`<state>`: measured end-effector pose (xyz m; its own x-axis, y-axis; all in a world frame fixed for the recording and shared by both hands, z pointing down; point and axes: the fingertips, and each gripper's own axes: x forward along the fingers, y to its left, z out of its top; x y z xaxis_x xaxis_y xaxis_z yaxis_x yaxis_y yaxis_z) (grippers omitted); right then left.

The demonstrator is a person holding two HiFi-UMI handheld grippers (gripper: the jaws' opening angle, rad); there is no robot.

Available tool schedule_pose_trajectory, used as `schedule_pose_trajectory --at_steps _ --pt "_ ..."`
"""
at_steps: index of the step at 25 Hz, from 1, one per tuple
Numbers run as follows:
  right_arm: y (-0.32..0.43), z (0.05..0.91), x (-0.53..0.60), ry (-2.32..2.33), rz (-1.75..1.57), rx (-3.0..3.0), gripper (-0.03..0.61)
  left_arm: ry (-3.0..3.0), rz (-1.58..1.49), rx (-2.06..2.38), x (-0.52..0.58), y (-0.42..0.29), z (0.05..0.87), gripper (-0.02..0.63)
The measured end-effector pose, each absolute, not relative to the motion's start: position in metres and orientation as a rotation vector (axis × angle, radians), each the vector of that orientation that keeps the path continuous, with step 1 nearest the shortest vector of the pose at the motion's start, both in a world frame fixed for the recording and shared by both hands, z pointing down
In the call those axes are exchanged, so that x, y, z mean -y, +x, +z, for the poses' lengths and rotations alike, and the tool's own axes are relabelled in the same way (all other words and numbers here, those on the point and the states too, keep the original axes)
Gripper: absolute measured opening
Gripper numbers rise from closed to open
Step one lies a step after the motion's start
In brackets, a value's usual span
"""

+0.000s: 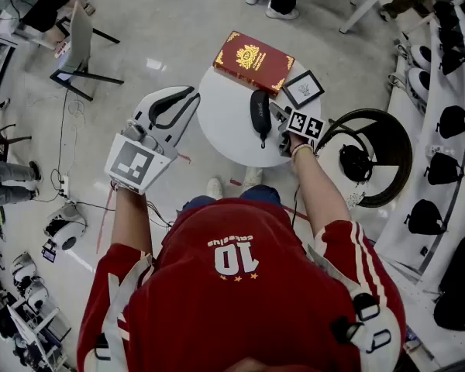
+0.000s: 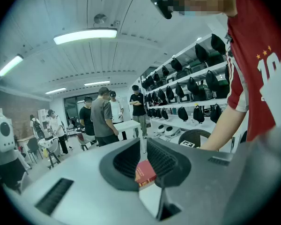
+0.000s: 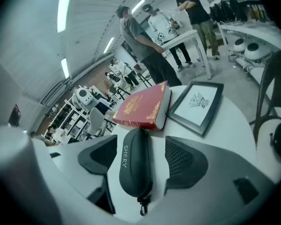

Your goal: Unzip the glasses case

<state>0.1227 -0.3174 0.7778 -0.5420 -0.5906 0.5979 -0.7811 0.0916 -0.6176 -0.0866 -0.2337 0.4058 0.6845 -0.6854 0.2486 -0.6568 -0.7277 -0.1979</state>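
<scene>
A black glasses case (image 1: 260, 113) lies zipped shut on the round white table (image 1: 225, 130), its zip pull (image 3: 143, 205) hanging at the near end. In the right gripper view the case (image 3: 136, 165) lies lengthwise between the jaws of my right gripper (image 3: 140, 153), and neither pad touches it. In the head view that gripper (image 1: 277, 127) sits just right of the case, open. My left gripper (image 1: 187, 99) hangs in the air left of the table, empty, its fingertips together. Through the hollow between its jaws (image 2: 144, 146) a red book (image 2: 145, 173) shows.
The red book (image 1: 253, 60) and a small framed picture (image 1: 303, 88) lie on the table behind the case. A round black stool (image 1: 372, 157) stands to the right, before shelves of black gear (image 1: 442, 122). A chair (image 1: 81, 45) is far left; people stand (image 2: 103, 118) beyond.
</scene>
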Motion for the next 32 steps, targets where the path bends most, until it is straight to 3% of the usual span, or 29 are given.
schedule_pose_trajectory --at_steps 7,19,28,30,32 --pt "0.142 0.704 0.321 1.44 1.134 2.245 0.304 -2.764 -0.417 -1.067 0.235 -0.083 0.407 0.049" --pt "0.139 0.506 0.295 1.627 0.484 2.503 0.304 -2.736 -0.281 -1.118 0.257 -0.071 0.377 0.048" --pt "0.143 0.388 0.257 1.814 0.256 2.509 0.297 -2.744 -0.154 -1.19 0.264 -0.054 0.343 0.048" --pt "0.145 0.363 0.247 1.852 0.204 2.525 0.246 -2.74 -0.128 -1.166 0.261 -0.047 0.331 0.048" --pt "0.146 0.342 0.238 1.881 0.137 2.535 0.15 -2.734 -0.087 -1.141 0.258 -0.041 0.32 0.048"
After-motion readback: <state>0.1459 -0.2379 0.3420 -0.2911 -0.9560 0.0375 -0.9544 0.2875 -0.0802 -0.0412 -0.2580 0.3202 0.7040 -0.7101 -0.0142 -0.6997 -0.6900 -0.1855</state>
